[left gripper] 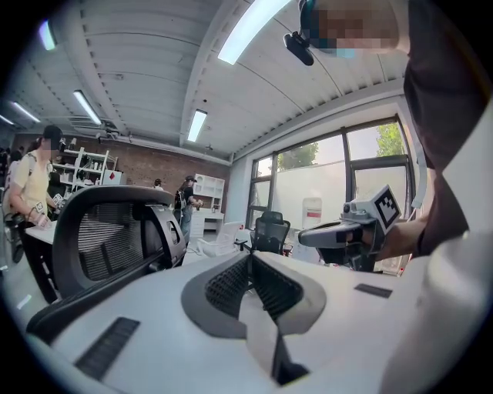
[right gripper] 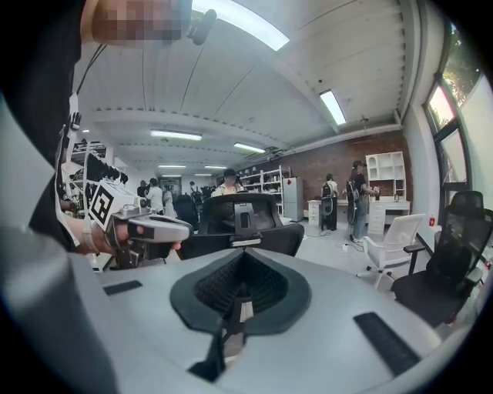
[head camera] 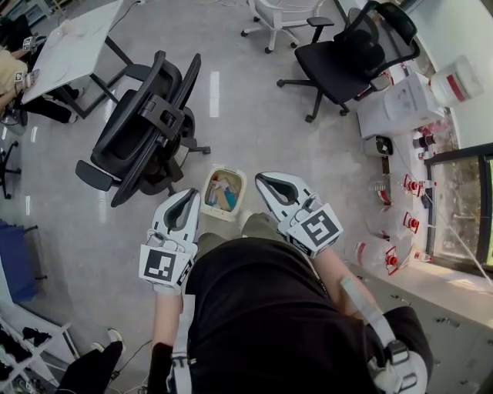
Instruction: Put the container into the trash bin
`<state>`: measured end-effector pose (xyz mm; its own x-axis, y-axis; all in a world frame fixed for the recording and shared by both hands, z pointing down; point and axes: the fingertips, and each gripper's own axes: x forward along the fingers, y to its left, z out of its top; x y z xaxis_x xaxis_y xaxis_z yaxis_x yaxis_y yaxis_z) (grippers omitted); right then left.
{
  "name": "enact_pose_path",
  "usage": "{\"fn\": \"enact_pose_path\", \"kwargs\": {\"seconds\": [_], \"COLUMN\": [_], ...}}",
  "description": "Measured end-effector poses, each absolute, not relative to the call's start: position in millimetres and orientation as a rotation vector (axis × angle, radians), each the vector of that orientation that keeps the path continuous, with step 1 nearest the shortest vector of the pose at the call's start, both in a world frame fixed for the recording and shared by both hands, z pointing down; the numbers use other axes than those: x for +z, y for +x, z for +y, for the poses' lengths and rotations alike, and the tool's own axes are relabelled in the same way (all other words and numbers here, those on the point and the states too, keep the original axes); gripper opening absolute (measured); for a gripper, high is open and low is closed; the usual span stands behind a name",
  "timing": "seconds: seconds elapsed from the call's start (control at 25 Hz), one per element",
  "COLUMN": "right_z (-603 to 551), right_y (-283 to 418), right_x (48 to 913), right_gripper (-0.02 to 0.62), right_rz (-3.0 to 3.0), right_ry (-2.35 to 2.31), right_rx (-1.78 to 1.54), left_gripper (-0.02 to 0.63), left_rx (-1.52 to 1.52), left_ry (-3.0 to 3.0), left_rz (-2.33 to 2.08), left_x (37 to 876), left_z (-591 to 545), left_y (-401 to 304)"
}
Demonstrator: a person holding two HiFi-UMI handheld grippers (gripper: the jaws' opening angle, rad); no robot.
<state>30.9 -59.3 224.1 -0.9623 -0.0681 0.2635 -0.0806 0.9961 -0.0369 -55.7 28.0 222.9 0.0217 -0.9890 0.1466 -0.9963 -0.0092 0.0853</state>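
A small beige trash bin [head camera: 221, 216] stands on the floor just ahead of me, with blue and orange scraps inside; I cannot pick out a separate container among them. My left gripper [head camera: 188, 194] is held at waist height just left of the bin, its jaws shut with nothing between them [left gripper: 249, 258]. My right gripper [head camera: 260, 178] is just right of the bin, also shut and empty [right gripper: 243, 258]. Each gripper shows in the other's view: the right gripper [left gripper: 339, 235] and the left gripper [right gripper: 150, 227]. Both point nearly level across the room.
A black office chair [head camera: 146, 127] stands close to the bin on the left, another black chair [head camera: 339, 54] farther right, a white chair [head camera: 277, 15] beyond. A table [head camera: 73, 42] is at the far left. A white dispenser [head camera: 400, 100] and bottles [head camera: 385, 254] line the right wall. People stand in the background.
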Motion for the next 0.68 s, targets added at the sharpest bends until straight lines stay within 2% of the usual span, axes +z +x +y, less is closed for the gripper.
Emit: {"fn": "enact_pose_path", "kwargs": {"seconds": [0.68], "right_z": [-29], "right_y": [17], "right_x": [230], "right_gripper": [0.015], "right_rz": [-2.865], "right_ry": [0.042], "right_rx": [-0.087], "left_gripper": [0.008], "left_rx": [0.006], "left_ry": [2.074], "left_rz": [-2.099], "left_x": [231], "left_z": [57], "left_y": [-65]}}
